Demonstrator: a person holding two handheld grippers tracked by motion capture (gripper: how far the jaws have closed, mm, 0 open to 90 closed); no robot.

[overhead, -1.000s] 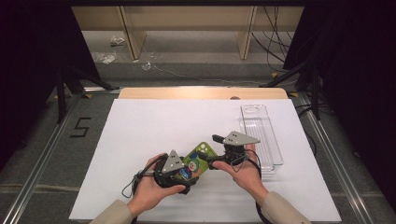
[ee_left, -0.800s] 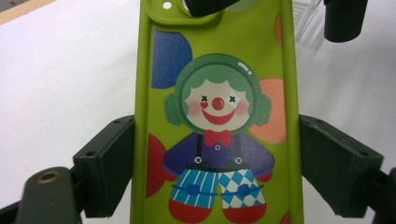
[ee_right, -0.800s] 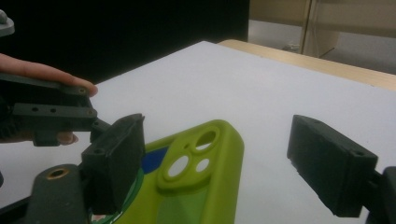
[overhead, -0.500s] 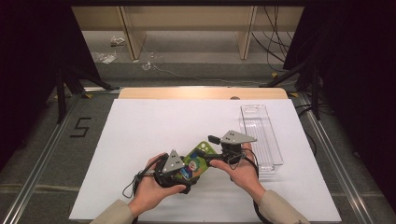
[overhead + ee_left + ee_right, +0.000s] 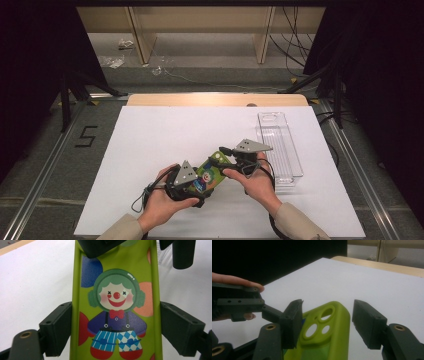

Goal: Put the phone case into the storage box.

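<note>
Fingers pinching clown phone case, underside camera cutouts

One readable mark: numeral "5", black, on the grey floor left of the white table sheet. Phone case carries a clown picture and coloured dots, no lettering. Nothing else legible.

A wooden desk carries a big white sheet. On the sheet, a clear plastic tray lies just beyond the right gripper's fingers.
</note>
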